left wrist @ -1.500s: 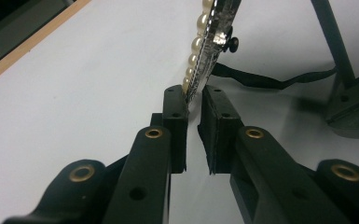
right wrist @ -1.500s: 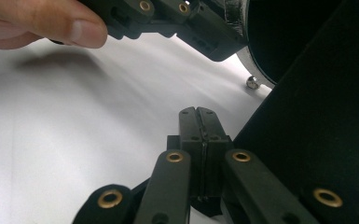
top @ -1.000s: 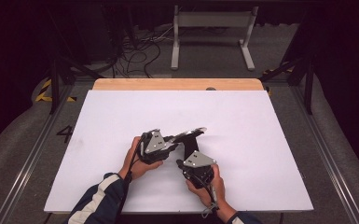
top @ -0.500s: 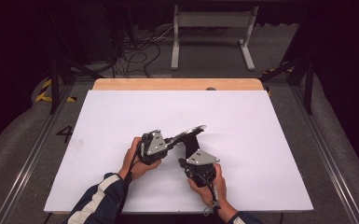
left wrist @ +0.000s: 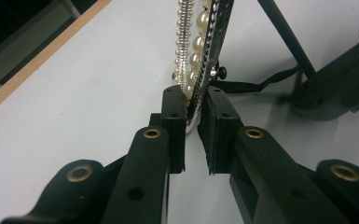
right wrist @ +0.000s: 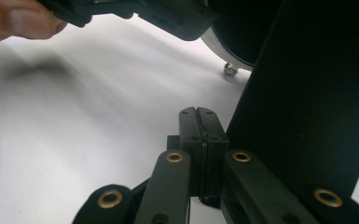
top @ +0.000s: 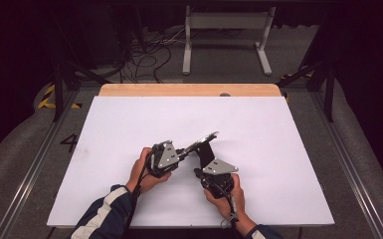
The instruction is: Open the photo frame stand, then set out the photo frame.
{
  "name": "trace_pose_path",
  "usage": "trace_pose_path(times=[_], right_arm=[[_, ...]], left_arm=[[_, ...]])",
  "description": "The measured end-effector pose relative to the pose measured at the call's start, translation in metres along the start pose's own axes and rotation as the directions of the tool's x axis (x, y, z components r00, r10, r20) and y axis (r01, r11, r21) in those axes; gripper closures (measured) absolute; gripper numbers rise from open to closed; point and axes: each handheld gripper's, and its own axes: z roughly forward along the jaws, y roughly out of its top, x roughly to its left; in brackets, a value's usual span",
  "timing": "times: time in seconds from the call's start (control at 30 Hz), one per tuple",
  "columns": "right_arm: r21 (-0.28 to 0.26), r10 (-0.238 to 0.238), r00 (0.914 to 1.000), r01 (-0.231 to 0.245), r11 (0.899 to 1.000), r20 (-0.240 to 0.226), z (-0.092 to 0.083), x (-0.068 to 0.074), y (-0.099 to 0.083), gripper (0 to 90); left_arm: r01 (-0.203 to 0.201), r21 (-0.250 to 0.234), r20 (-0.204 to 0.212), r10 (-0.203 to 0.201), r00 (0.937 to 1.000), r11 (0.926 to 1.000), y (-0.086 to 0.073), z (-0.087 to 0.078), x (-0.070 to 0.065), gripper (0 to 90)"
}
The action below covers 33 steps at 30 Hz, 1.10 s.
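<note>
My left gripper (left wrist: 193,128) has just been closing and now pinches the pearl-edged frame (left wrist: 200,56), held above the white table (top: 129,129). My right gripper (right wrist: 199,116), closed on nothing, lies beside the frame's black stand (right wrist: 307,93), I think. I should keep the pinch steady and open the stand slowly.

Black numeral "4" (top: 69,143) on the grey floor left of the white table

Pearl-rimmed frame (left wrist: 200,56) cut off at top

The high view looks forward and down over the white table (top: 278,149) from the person's side. Both gripper views sit close, low above that same table surface.
</note>
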Motion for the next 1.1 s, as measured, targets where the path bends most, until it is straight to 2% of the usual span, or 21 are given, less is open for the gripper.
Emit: trace_pose_path(times=[0.17,0.47,0.63,0.87,1.1], right_arm=[[0.002,0.019,0.9998,-0.019,1.000,0.003,-0.002,-0.007,-0.001,90.0],[0.005,0.034,0.9994,-0.034,0.999,-0.006,-0.003,-0.010,-0.001,90.0],[0.000,0.027,0.9996,-0.027,1.000,0.000,-0.005,-0.010,0.000,90.0],[-0.003,0.026,0.9997,-0.026,1.000,0.002,-0.006,-0.010,0.000,90.0],[-0.008,0.019,0.9997,-0.019,1.000,0.018,-0.005,-0.009,0.002,90.0]], left_arm=[[0.001,-0.011,-0.002,-0.001,1.0000,0.9999,0.001,0.001,-0.001,80.3],[0.045,-0.040,0.030,-0.044,0.9986,0.9982,0.000,0.010,0.004,75.1],[0.047,-0.035,0.045,-0.046,0.9979,0.9983,-0.002,0.014,0.006,77.5],[0.022,-0.021,0.027,-0.021,0.9994,0.9995,0.000,0.013,0.003,78.5],[0.025,-0.027,0.033,-0.024,0.9991,0.9993,-0.001,0.014,0.004,78.7]])
